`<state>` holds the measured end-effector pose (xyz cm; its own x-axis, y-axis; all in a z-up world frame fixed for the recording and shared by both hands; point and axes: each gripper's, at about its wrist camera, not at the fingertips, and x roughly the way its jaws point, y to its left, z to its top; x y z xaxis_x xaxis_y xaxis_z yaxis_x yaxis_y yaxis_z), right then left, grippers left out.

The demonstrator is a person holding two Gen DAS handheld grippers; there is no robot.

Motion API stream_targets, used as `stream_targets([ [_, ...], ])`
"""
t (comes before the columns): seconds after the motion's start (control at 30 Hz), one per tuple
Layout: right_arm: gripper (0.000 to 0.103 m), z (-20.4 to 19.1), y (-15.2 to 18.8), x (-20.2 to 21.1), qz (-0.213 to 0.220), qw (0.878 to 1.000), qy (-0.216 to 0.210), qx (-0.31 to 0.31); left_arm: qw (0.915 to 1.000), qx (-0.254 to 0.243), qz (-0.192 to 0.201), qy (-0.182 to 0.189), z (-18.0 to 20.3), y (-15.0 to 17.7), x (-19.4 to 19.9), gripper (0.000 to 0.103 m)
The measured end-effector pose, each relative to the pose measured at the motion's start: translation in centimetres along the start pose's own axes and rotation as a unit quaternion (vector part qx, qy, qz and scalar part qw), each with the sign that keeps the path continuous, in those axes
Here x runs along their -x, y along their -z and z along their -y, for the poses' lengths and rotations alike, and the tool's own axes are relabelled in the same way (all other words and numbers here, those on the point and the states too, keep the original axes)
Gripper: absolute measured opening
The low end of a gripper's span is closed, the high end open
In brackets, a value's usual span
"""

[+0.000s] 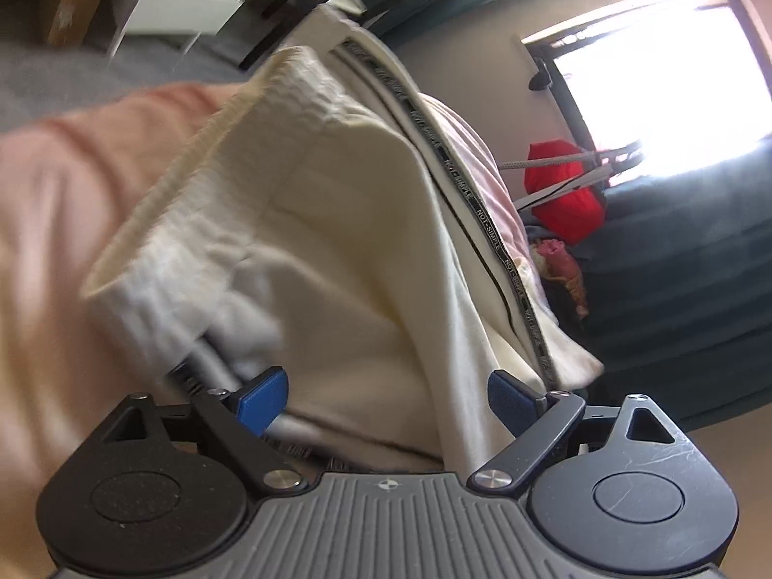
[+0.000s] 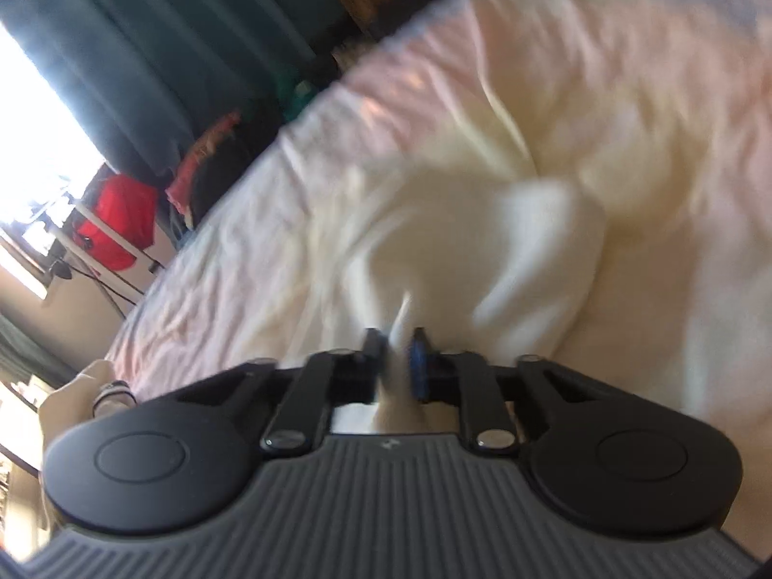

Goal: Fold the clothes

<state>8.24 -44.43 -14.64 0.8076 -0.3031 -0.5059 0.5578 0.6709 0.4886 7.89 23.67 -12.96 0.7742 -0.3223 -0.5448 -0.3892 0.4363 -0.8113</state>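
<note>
A cream-white garment [image 1: 337, 222] with a ribbed hem and a black printed tape along one edge hangs close in front of my left gripper [image 1: 386, 398]. That gripper's blue pads [image 1: 263, 398] stand wide apart with cloth draped between them. In the right wrist view the same cream garment [image 2: 506, 241] lies bunched on a pink bedsheet [image 2: 289, 241]. My right gripper [image 2: 398, 352] is shut on a fold of the garment, which runs between the pads. That view is blurred by motion.
A pink sheet [image 1: 58, 241] covers the bed. A red bag [image 1: 564, 193] and a bright window [image 1: 675, 72] are to the right, with dark teal curtains [image 2: 144, 48]. A hand with a ring [image 2: 96, 395] shows at the lower left of the right wrist view.
</note>
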Motion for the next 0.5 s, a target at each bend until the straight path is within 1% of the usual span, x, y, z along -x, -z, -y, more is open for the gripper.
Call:
stream_targets([
  [0.03,0.012,-0.4,-0.2,0.6,0.014,1.0,-0.002,0.006,0.9995,0.029,-0.001,0.014,-0.8,0.1,0.6,0.091],
  [0.07,0.012,-0.8,-0.5,1.2,0.029,1.0,-0.004,0.012,0.9987,0.047,-0.006,0.02,-1.5,0.2,0.9,0.092],
  [0.1,0.01,-1.1,-0.7,2.1,0.052,0.998,-0.008,0.017,0.9978,0.061,-0.012,0.023,-2.0,0.2,1.1,0.092],
  [0.17,0.008,-1.3,-1.3,4.7,0.118,0.992,-0.019,0.028,0.9953,0.089,-0.025,0.028,-3.2,0.4,1.5,0.095],
  [0.2,0.008,-1.3,-1.6,5.8,0.142,0.989,-0.023,0.029,0.9944,0.098,-0.029,0.025,-3.7,0.4,1.4,0.095],
  [0.3,0.008,-0.6,-2.3,8.4,0.181,0.983,-0.028,0.017,0.992,0.118,-0.041,0.013,-4.7,0.5,0.9,0.094],
  [0.33,0.008,-0.3,-2.5,9.0,0.183,0.983,-0.03,0.009,0.9915,0.121,-0.044,0.014,-4.8,0.3,0.7,0.092],
  [0.37,0.008,0.3,-2.6,9.1,0.17,0.985,-0.031,-0.004,0.991,0.124,-0.047,0.015,-5.0,0.2,0.4,0.091],
  [0.4,0.008,1.0,-2.6,9.1,0.15,0.988,-0.029,-0.02,0.9908,0.127,-0.043,0.015,-5.1,0.1,0.3,0.088],
  [0.47,0.01,2.0,-2.7,8.2,0.096,0.994,-0.013,-0.042,0.9915,0.125,-0.034,0.014,-5.0,-0.3,0.1,0.082],
  [0.5,0.01,2.5,-2.7,7.7,0.069,0.996,-0.003,-0.054,0.9917,0.123,-0.033,0.013,-5.0,-0.5,-0.2,0.077],
])
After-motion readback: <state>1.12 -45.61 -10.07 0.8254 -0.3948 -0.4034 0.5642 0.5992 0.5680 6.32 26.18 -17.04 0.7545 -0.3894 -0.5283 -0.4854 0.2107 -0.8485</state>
